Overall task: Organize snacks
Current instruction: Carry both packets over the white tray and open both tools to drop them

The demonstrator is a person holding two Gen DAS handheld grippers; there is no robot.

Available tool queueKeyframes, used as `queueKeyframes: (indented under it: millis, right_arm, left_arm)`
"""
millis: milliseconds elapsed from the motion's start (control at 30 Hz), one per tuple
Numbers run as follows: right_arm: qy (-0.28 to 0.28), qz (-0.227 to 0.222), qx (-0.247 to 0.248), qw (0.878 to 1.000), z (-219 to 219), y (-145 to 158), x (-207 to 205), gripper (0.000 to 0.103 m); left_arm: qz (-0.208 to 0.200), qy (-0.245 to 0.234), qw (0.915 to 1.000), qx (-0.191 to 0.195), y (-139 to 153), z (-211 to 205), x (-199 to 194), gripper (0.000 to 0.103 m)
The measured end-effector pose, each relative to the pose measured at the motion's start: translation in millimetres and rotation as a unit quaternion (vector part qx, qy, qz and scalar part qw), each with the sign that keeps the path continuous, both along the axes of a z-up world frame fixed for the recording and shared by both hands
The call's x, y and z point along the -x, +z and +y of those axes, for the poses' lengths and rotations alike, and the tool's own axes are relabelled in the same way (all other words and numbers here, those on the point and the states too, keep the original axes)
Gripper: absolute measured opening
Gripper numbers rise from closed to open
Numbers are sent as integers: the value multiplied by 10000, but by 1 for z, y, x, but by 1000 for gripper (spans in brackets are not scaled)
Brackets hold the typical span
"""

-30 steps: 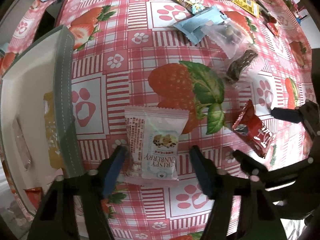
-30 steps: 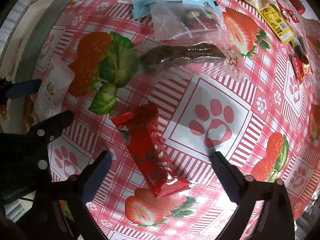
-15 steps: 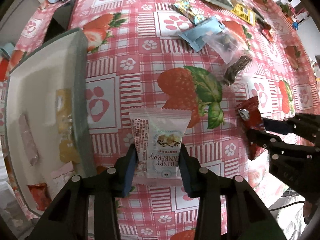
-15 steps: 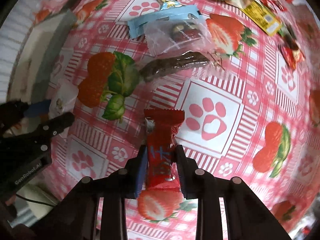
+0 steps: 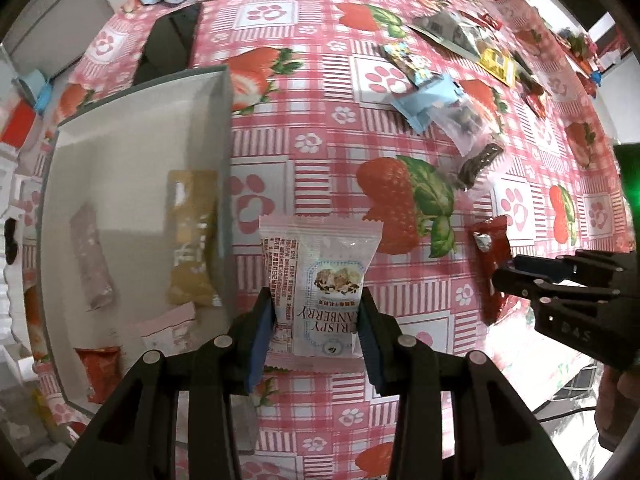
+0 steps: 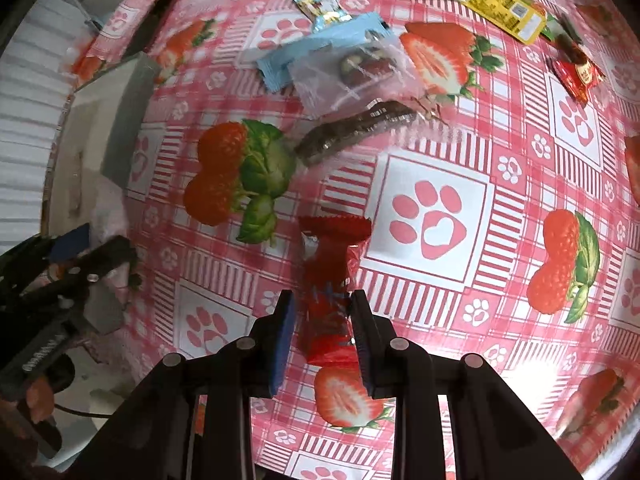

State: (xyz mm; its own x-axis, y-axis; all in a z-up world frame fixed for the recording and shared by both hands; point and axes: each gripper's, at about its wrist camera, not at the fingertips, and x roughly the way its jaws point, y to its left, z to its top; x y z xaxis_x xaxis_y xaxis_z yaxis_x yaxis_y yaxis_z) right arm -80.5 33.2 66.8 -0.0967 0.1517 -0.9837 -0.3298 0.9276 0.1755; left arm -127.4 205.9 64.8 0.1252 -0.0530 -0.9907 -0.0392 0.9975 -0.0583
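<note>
Holding one snack each: left gripper (image 5: 316,332) jaws clamp the cranberry crisp packet (image 5: 320,284), right gripper (image 6: 322,328) the red wrapper (image 6: 330,276). A few sit in the tray (image 5: 132,116); plenty left mid-counter.

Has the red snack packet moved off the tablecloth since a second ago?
Yes. The red snack packet, earlier flat and slanted beside the paw-print square, now hangs upright in the right gripper, lifted clear of the cloth.

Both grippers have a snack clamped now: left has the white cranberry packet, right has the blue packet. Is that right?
Not quite. The right gripper is shut on the red packet, as the right wrist view shows; the blue packet lies on the tablecloth. The left gripper does clamp the white cranberry packet.
</note>
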Motion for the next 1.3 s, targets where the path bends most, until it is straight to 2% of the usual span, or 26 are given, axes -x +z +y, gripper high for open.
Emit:
queueKeyframes:
  millis: [133, 200, 233, 367, 433, 467, 500, 533, 600, 867, 1033, 1133, 1300]
  right_arm:
    - [-62, 91, 204, 9997, 2, -12, 4, 32]
    - [-18, 79, 298, 9995, 6, -16, 4, 52]
    - [-12, 51, 281, 9996, 9, -16, 3, 55]
    - [232, -114, 626, 9977, 27, -18, 6, 55]
    - [405, -183, 805, 9958, 35, -19, 9, 53]
    - [479, -228, 892, 9946, 39, -19, 11, 47]
    - [546, -270, 872, 9943, 42, -18, 12, 29]
    - [599, -314, 878, 9938, 44, -16, 12, 21]
    - [702, -313, 897, 9930, 53, -14, 19, 21]
    - [466, -140, 6, 9988, 80, 13, -5, 21]
    - [771, -289, -275, 9962, 126, 32, -22, 21]
    - [976, -336, -398, 9939, 167, 34, -30, 21]
    - [1179, -334, -668, 9902, 191, 28, -27, 21]
  left_arm:
    - [-45, 67, 10000, 30, 4, 16, 5, 43]
    - [-69, 91, 9999, 57, 6, 16, 6, 43]
    - [-77, 96, 9999, 64, 7, 15, 5, 43]
    - [-110, 105, 9998, 87, 13, 21, 10, 43]
    - [-121, 111, 9998, 110, 14, 24, 11, 43]
    - [-118, 113, 9998, 110, 14, 24, 10, 43]
    - [-115, 128, 9998, 115, 14, 25, 9, 43]
    - [-114, 142, 9998, 114, 13, 26, 9, 43]
    - [-130, 184, 9997, 123, 14, 30, 8, 43]
    - [-223, 559, 9981, 142, 20, 58, 8, 43]
    - [-351, 853, 9957, 73, 28, 83, 8, 43]
    - [-420, 1086, 9932, 5, 32, 102, 7, 43]
    - [-418, 1512, 9874, -217, 30, 140, 8, 43]
